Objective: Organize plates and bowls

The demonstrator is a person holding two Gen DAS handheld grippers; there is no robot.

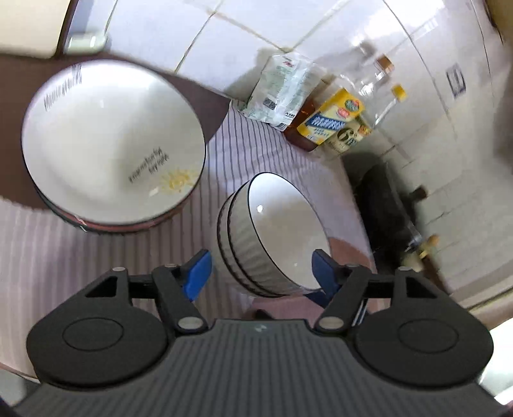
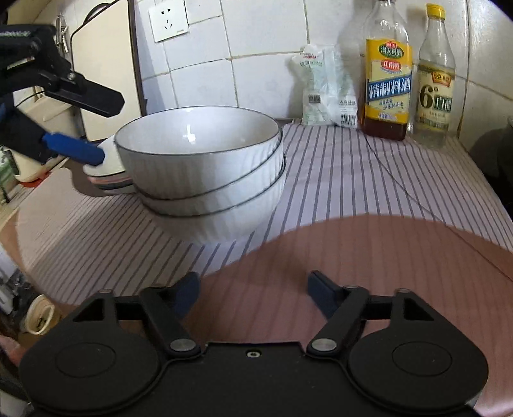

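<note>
A stack of three white ribbed bowls [image 2: 205, 170] with dark rims stands on the striped cloth; it also shows in the left wrist view [image 1: 272, 234]. A stack of white plates [image 1: 112, 141] sits to its left, partly hidden behind the bowls in the right wrist view [image 2: 105, 166]. My left gripper [image 1: 259, 272] is open and empty, its blue fingers just short of the bowl stack; it also shows at the left of the right wrist view [image 2: 77, 147]. My right gripper [image 2: 253, 288] is open and empty, low over the cloth in front of the bowls.
A white packet [image 2: 327, 86], a yellow-labelled cooking wine bottle [image 2: 388, 80] and a clear vinegar bottle [image 2: 436, 83] stand against the tiled wall behind the cloth. A wall socket [image 2: 168, 19] is above. A dark stove [image 1: 384, 205] lies to the right.
</note>
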